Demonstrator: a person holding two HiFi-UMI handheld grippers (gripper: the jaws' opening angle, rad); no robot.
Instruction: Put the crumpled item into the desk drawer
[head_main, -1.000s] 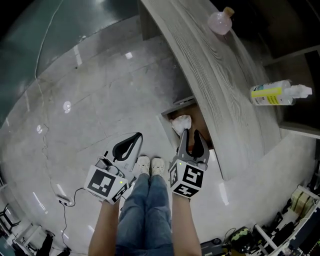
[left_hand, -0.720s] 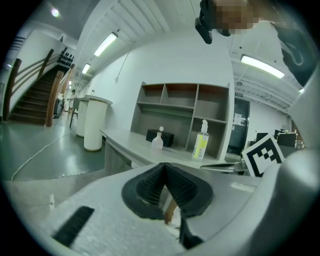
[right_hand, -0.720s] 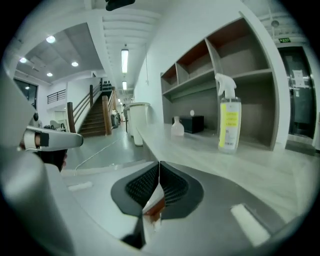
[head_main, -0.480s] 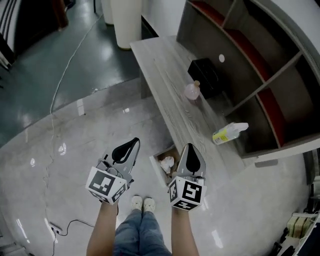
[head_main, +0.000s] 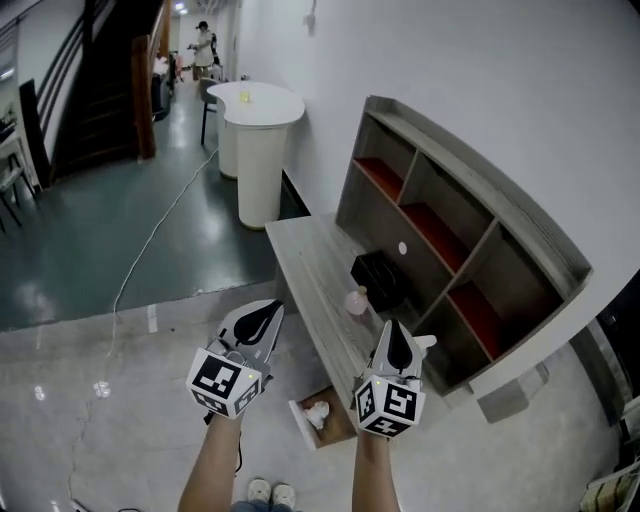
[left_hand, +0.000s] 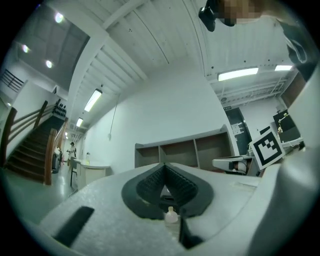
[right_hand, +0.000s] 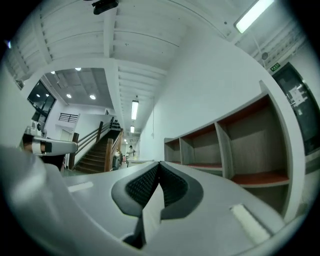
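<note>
Crumpled item (head_main: 318, 412) lies in the open desk drawer (head_main: 338, 428) at lower centre; left gripper (head_main: 268, 310) and right gripper (head_main: 392, 332) are clenched empty, so pushing the drawer shut likely comes next.

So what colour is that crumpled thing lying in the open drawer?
White. The crumpled item shows best in the head view, lying in the drawer below the desk.

Two grippers held out in front of the table, drawer open below.
The left gripper (head_main: 266, 314) and right gripper (head_main: 397, 336) point forward, fingers together. A white crumpled item (head_main: 318, 412) lies in the open drawer (head_main: 340, 428) under the table (head_main: 305, 255), which carries a black box (head_main: 378, 278) and a pink bottle (head_main: 357, 301).
</note>
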